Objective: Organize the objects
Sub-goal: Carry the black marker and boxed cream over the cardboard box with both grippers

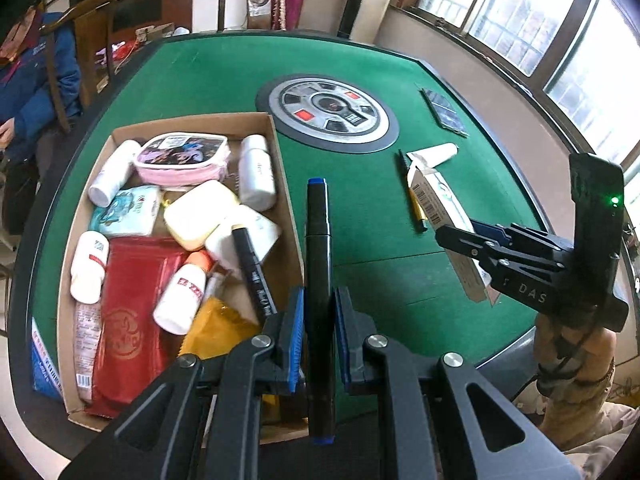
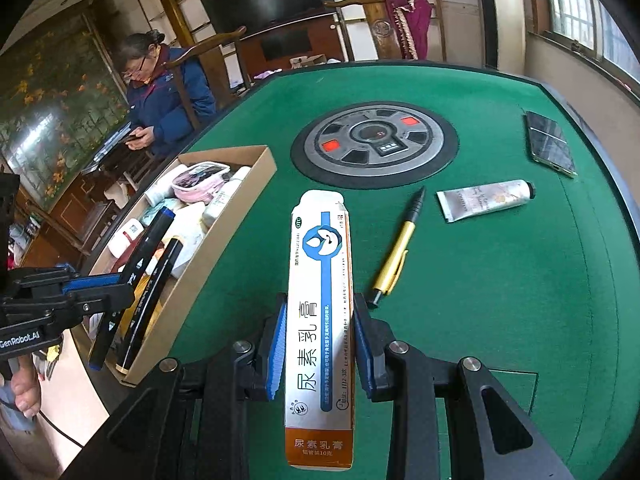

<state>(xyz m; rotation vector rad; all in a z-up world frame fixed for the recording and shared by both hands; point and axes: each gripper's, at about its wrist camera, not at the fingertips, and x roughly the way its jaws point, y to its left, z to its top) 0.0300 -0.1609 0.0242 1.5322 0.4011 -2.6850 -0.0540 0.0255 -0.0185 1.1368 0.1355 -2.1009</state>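
My left gripper [image 1: 319, 332] is shut on a black marker with blue ends [image 1: 318, 272], held lengthwise over the right rim of the cardboard box [image 1: 286, 184]. The same marker [image 2: 132, 276] and left gripper [image 2: 116, 284] show at the left of the right wrist view. My right gripper [image 2: 320, 340] is shut on a long white, blue and orange ointment carton [image 2: 320, 304], lifted above the green felt; it appears as the right gripper [image 1: 464, 240] with the carton [image 1: 438, 204] in the left wrist view. A gold-and-black pen [image 2: 396, 252] and a pale cream tube [image 2: 484, 200] lie on the felt beyond it.
The box holds white bottles, a pink pouch [image 1: 182, 158], a red packet [image 1: 128, 320], another black marker [image 1: 254, 276] and more. A round control panel [image 2: 374, 140] sits mid-table. A phone [image 2: 550, 144] lies far right. A person in a blue jacket [image 2: 168, 100] sits beyond the table.
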